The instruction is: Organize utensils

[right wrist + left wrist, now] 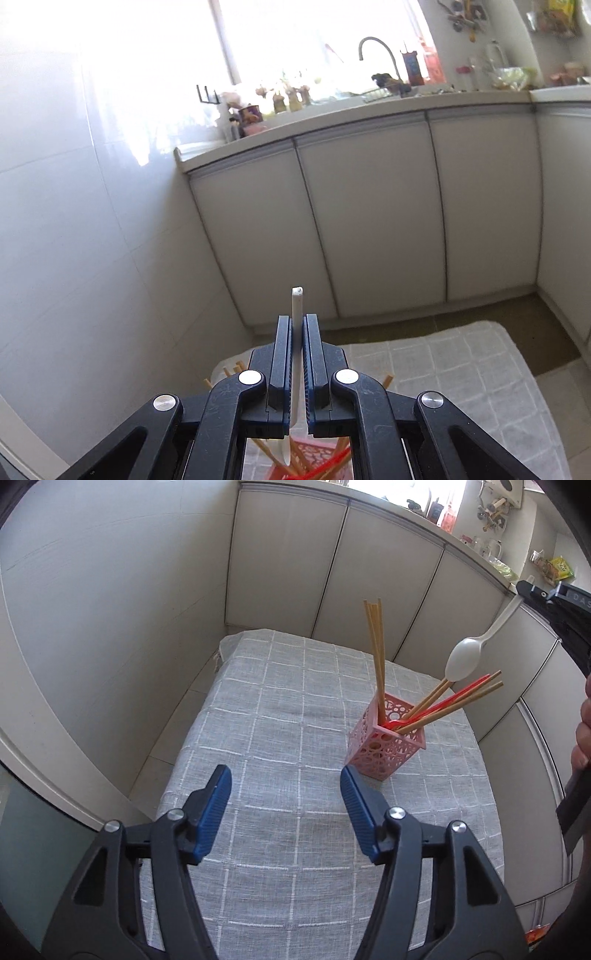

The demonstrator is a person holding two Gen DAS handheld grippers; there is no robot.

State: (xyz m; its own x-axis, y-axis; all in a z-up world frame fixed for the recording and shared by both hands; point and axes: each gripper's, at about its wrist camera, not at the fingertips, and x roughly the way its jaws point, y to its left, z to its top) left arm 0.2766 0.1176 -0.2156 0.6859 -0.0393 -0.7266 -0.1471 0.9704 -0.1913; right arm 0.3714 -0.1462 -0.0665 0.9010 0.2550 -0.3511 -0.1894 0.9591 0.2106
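Left wrist view: left gripper (286,775) jaws spread wide, empty, above desk (258,716). Right gripper (296,321) jaws clamped on white spoon (466,656), above pink holder (384,744).

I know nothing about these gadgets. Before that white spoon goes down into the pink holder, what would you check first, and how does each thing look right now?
1. Grip on the white spoon: the right gripper is clamped on its handle. Ok.
2. Spoon direction: bowl end hangs down, handle end up. Ok.
3. Spoon over the pink holder: the bowl hangs above its far side. Exact line-up: cannot tell.
4. Holder upright on the checked tablecloth: ok.
5. Room inside: chopsticks and a red utensil lean across the opening. Cannot tell.
6. Left gripper: open, empty, beside the holder without touching. Ok.
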